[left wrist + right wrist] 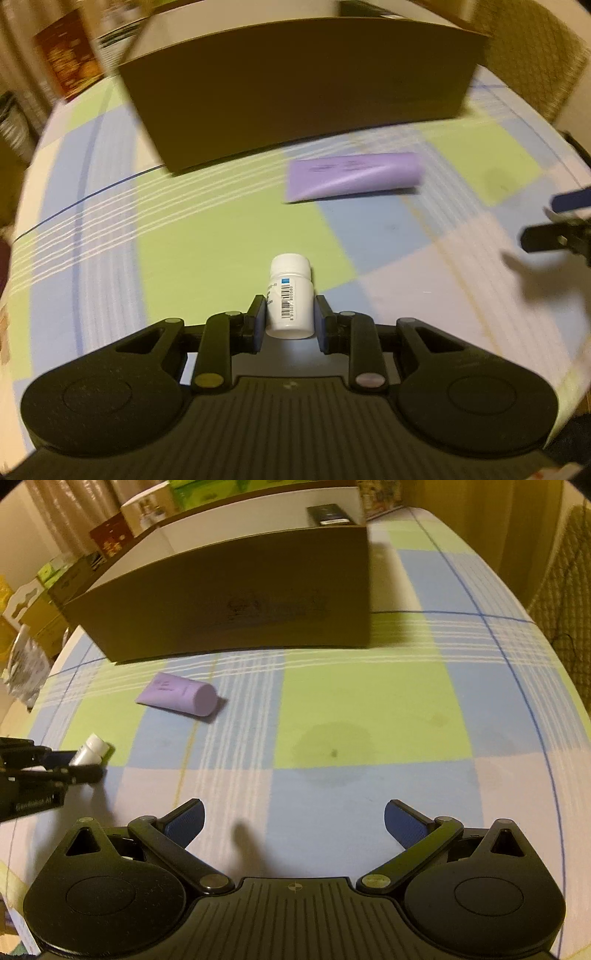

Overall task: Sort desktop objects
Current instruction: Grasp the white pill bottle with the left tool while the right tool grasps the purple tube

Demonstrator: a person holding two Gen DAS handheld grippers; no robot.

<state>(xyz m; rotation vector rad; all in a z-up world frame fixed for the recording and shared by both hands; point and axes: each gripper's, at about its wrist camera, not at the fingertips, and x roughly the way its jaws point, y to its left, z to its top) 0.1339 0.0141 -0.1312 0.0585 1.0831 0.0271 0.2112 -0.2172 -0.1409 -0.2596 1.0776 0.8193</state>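
My left gripper (pixel 290 317) is shut on a small white pill bottle (pixel 290 295) with a barcode label, cap pointing forward, held just above the checked tablecloth. The bottle also shows in the right wrist view (pixel 90 750), at the far left in the left gripper (pixel 83 766). A purple tube (pixel 352 175) lies on the cloth ahead, in front of a brown cardboard box (pixel 295 92). In the right wrist view the tube (pixel 181 694) lies left of centre before the box (pixel 236 602). My right gripper (pixel 293 821) is open and empty above the cloth; its tip shows in the left wrist view (pixel 554 229).
The table (pixel 369 709) has a green, blue and white checked cloth. A dark object (pixel 330 514) lies inside the box at its far right. Stacked boxes and packages (pixel 110 535) stand behind the table at the left. A woven chair back (pixel 535 48) is at the right.
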